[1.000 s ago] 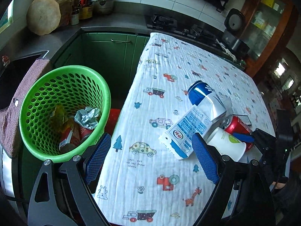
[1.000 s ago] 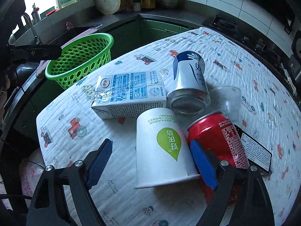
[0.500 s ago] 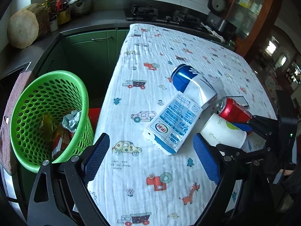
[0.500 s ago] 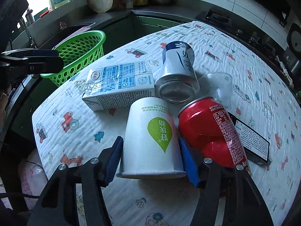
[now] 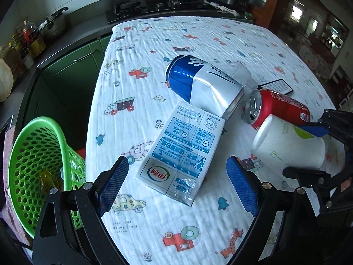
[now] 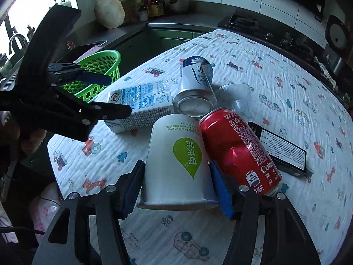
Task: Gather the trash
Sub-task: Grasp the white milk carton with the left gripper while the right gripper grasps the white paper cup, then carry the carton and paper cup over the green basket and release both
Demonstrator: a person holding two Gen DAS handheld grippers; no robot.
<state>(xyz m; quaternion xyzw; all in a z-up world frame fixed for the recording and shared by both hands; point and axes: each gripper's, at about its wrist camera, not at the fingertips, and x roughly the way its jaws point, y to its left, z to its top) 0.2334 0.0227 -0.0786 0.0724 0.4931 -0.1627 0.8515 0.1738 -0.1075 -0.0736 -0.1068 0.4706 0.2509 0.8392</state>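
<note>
Right gripper point(image 6: 176, 184) clamps the white paper cup point(image 6: 178, 156). Left gripper point(image 5: 176, 185) gapes wide over the milk carton point(image 5: 178, 156). Green basket point(image 5: 33, 165) to its left holds yellowish scraps.

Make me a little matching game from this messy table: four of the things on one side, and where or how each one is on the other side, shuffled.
Things:
1. paper cup
2. milk carton
3. red can
4. green basket

Places or states:
A. lying flat on the cloth, in front of the open left gripper
B. beside the table edge, with trash inside
C. clamped between the pads of the right gripper
D. dented, lying on its side against the cup

Pairs: 1-C, 2-A, 3-D, 4-B
</note>
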